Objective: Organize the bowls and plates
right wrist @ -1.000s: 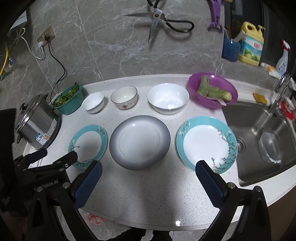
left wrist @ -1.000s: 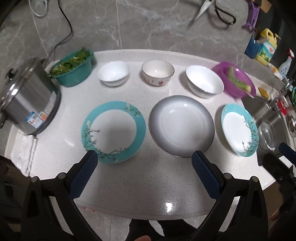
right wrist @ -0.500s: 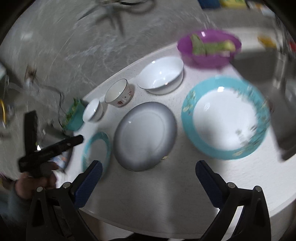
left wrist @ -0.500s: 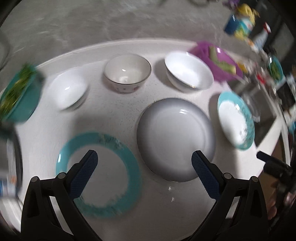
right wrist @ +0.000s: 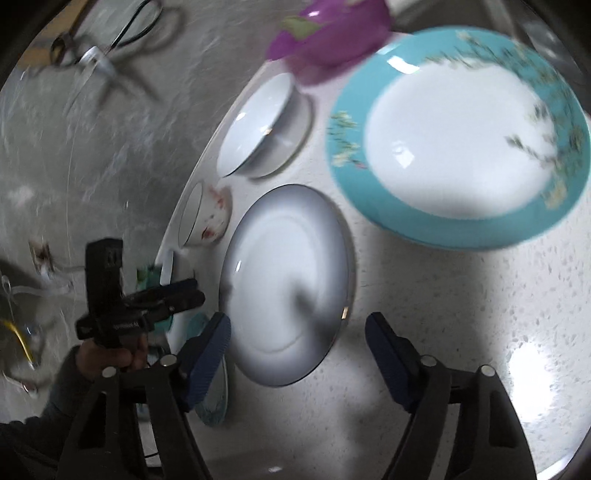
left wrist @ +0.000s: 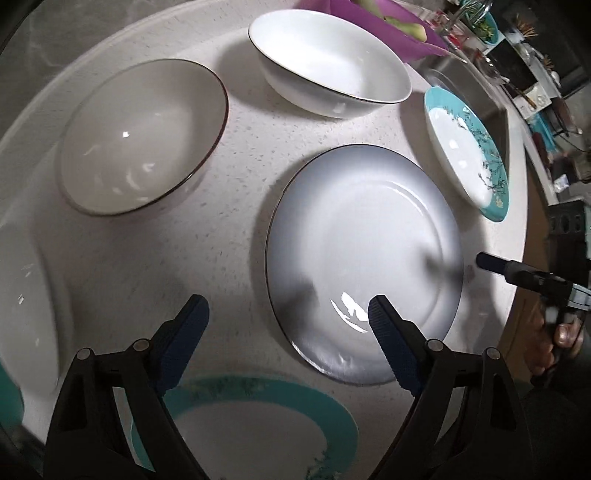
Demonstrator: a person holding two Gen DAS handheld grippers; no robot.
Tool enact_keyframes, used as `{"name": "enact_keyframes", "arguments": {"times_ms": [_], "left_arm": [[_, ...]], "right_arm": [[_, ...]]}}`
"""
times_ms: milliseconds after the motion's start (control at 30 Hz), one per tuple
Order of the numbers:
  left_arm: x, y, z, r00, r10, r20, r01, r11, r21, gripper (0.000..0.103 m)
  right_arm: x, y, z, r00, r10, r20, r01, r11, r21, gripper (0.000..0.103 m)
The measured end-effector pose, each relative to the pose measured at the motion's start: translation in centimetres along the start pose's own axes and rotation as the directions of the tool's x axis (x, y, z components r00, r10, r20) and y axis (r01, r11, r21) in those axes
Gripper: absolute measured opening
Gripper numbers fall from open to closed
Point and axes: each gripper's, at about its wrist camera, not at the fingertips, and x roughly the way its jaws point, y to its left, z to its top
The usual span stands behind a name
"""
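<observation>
A grey plate point(left wrist: 362, 258) lies mid-counter between two teal-rimmed plates point(left wrist: 469, 155) point(left wrist: 258, 424). Behind it stand a patterned bowl point(left wrist: 140, 136) and a large white bowl point(left wrist: 332, 62); a small white bowl point(left wrist: 26, 295) blurs at the left edge. My left gripper point(left wrist: 288, 314) points steeply down over the grey plate's left rim, its jaws closing with nothing pressed between them. My right gripper point(right wrist: 299, 325) hovers at the near rim of the grey plate point(right wrist: 288, 280), jaws also closing and gripping nothing. A teal plate point(right wrist: 454, 136) lies ahead to its right.
A purple bowl point(left wrist: 369, 22) with vegetables sits behind the large white bowl, beside the sink point(left wrist: 480, 99). Scissors point(right wrist: 96, 55) hang on the marble wall. A hand holds the left gripper point(right wrist: 147, 299) at the counter's left. The counter edge runs close below both grippers.
Both grippers have dropped toward the counter and rolled. The left one swung right, from the left teal plate to the grey plate. Both pairs of jaws have narrowed a little.
</observation>
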Motion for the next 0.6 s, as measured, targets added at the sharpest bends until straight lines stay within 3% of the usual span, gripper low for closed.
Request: {"name": "enact_keyframes", "arguments": {"times_ms": [133, 200, 267, 367, 600], "left_arm": [[0.7, 1.1, 0.6, 0.999, -0.051, -0.01, 0.051, 0.999, 0.013, 0.087], [1.1, 0.1, 0.4, 0.997, -0.075, -0.017, 0.075, 0.997, 0.035, 0.08], [1.9, 0.1, 0.9, 0.995, -0.094, -0.038, 0.096, 0.994, 0.053, 0.061], [2.1, -1.5, 0.8, 0.993, -0.116, -0.032, 0.118, 0.991, 0.069, 0.053], [1.2, -1.6, 1.0, 0.99, -0.135, -0.042, 0.138, 0.988, 0.07, 0.053]], "right_arm": [[0.5, -1.6, -0.2, 1.0, 0.025, 0.004, -0.025, 0.999, 0.048, 0.068], [0.8, -2.0, -0.2, 0.999, 0.036, 0.006, -0.036, 0.998, 0.054, 0.064], [1.2, -2.3, -0.1, 0.999, 0.043, -0.001, -0.043, 0.997, 0.058, 0.061], [1.4, -2.5, 0.2, 0.999, 0.054, 0.005, -0.055, 0.997, 0.058, 0.058], [1.5, -3.0, 0.5, 0.997, 0.08, 0.018, -0.08, 0.995, 0.05, 0.051]]}}
